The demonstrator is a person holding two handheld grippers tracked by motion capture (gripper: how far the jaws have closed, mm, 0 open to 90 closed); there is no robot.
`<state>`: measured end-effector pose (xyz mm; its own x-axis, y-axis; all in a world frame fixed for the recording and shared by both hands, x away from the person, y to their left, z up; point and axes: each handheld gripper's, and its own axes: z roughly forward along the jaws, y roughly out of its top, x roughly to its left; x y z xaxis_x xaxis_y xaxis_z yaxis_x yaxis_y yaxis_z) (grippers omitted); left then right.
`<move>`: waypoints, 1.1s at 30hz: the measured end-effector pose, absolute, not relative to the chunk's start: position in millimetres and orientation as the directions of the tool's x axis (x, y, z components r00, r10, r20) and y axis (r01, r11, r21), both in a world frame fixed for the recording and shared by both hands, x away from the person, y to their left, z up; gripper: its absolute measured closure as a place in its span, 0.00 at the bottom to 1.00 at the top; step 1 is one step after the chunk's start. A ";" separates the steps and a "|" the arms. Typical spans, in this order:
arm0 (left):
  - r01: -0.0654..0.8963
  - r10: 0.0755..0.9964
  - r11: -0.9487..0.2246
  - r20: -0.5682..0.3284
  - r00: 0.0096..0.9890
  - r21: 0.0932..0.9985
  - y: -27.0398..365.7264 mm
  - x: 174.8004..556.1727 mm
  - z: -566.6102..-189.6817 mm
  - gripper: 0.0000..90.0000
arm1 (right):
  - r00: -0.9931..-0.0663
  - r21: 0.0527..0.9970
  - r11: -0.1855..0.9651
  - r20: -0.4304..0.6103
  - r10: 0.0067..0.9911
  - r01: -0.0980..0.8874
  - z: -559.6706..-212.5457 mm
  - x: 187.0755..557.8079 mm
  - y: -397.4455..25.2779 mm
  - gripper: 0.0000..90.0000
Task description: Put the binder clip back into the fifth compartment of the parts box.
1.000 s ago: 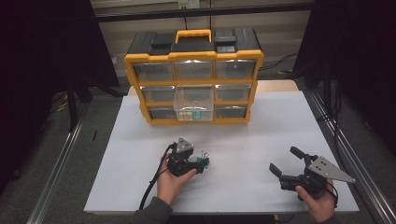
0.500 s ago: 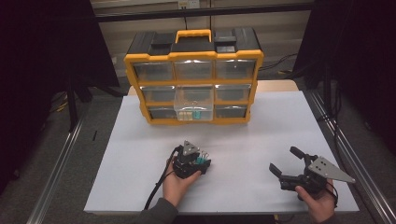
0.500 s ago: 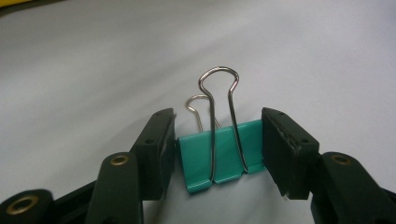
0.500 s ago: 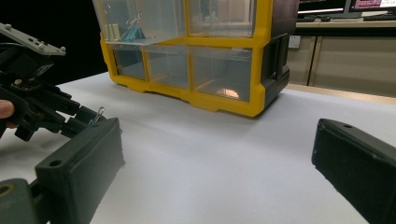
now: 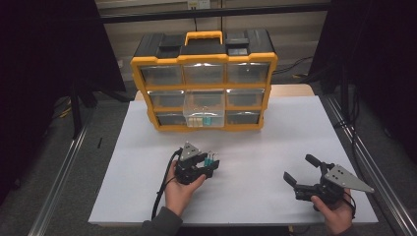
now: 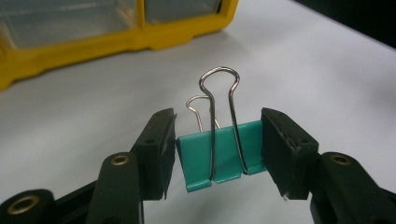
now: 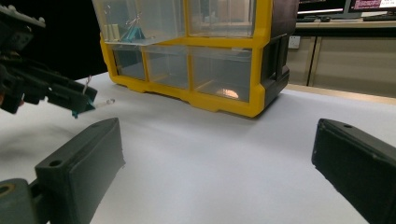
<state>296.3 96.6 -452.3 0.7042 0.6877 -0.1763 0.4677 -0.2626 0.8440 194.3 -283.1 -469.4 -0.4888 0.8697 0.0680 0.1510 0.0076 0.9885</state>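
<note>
binder clip (image 6: 223, 156) teal, pinched between left gripper (image 6: 219, 149) jaws, above table (image 5: 275, 142).

— Any writing you can read here?
— None. The yellow drawer cabinet (image 5: 203, 81) at the far side of the table carries no legible label or brand.
— And the screens (image 7: 345, 5) at the far right in the right gripper view?
— Lit up, but too small and blurred to read anything.
</note>
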 end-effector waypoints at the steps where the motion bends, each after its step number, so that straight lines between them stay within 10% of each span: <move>1: 0.465 0.682 -0.247 -0.188 0.707 0.850 96.9 296.7 -449.0 0.52 | -0.489 0.989 0.008 0.068 0.870 0.151 -469.4 194.4 -283.1 0.02; 33: 0.393 0.654 -0.162 -0.199 0.730 0.905 110.5 310.0 -369.9 0.52 | -0.489 0.988 0.008 0.068 0.870 0.151 -469.4 194.8 -283.0 0.02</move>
